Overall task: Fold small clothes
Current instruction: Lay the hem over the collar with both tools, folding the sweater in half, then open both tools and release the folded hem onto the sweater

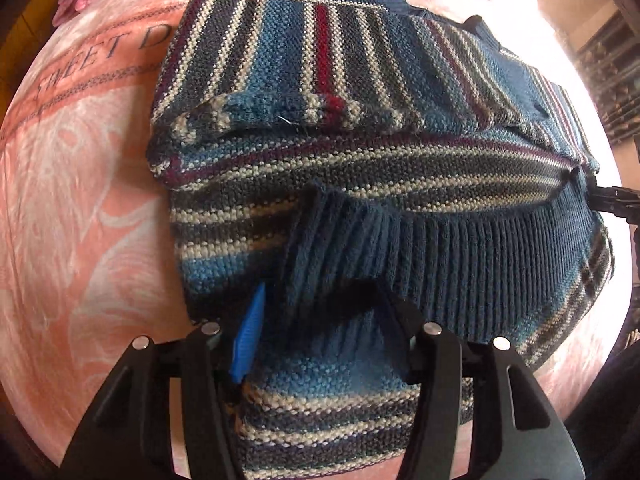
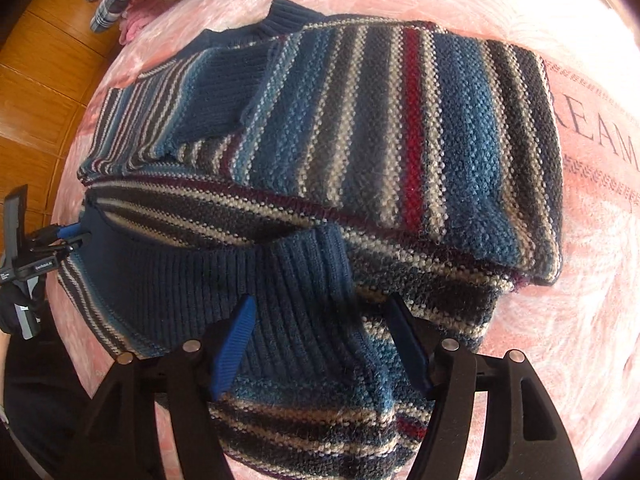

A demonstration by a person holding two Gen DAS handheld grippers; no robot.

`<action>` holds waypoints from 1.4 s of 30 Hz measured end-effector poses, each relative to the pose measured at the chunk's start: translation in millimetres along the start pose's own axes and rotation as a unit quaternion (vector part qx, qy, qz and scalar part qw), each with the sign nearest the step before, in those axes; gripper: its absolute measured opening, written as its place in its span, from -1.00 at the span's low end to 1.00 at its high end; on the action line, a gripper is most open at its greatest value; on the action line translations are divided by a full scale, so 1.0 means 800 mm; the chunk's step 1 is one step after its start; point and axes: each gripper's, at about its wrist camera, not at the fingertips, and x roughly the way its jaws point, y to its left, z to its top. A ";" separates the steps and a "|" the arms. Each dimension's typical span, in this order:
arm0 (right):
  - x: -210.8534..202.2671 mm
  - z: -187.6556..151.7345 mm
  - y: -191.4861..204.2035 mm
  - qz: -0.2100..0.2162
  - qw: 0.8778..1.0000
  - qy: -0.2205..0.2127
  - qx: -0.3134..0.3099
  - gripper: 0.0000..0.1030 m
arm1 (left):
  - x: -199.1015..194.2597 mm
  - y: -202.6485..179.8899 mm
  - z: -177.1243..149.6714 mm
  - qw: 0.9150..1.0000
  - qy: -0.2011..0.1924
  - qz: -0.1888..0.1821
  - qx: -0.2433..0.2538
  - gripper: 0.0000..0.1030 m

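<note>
Striped knit sweater (image 1: 360, 152) lies on the pink blanket (image 1: 80, 200), which has lettering woven in; both sleeves are already folded in across the body, so the bundle is a narrow rectangle. I judge the step in hand is the bottom-to-top fold: the ribbed hem (image 2: 224, 280) is bunched up at the near edge and I've got a gripper on each end of it.

Left gripper (image 1: 320, 344): jaws moderately open with knit filling the gap between them. The blue pad (image 1: 246, 340) presses the fabric on one side; the other finger is mostly buried under a lifted hump of hem. Looks like a grip on a thick fold, but I cannot tell for sure it's clamped tight.

Right gripper (image 2: 320, 344): same story, medium gap, blue pads (image 2: 234, 344) on both sides of a raised ridge of ribbing and stripes. Fabric is tented up between the fingers, so I read it as pinched.

From the right wrist view, the left gripper shows at the far left edge of the sweater, touching the hem corner, held by a gloved hand (image 2: 16, 308).

Next move, my guess: lift both ends together and evenly, carry the hem over toward the collar (image 2: 288, 20), keep the sleeves from sliding out. The knit is thick and heavy, so it may slip or sag in the middle.

Other clothes (image 2: 108, 4) are piled at the blanket's far edge, beside the wood floor (image 2: 36, 92).
</note>
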 end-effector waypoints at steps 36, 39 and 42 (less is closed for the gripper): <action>-0.184 0.040 -0.008 0.090 0.980 -0.175 0.027 -0.80 | -0.157 -0.027 0.079 0.971 -0.207 -0.111 -0.036 -0.79; -0.190 0.073 -0.015 0.079 0.979 -0.184 0.030 -0.80 | -0.156 -0.023 0.113 0.968 -0.221 -0.103 -0.050 -0.79; -0.187 0.106 -0.023 0.068 0.978 -0.192 0.041 -0.80 | -0.145 -0.023 0.152 0.966 -0.231 -0.092 -0.064 -0.79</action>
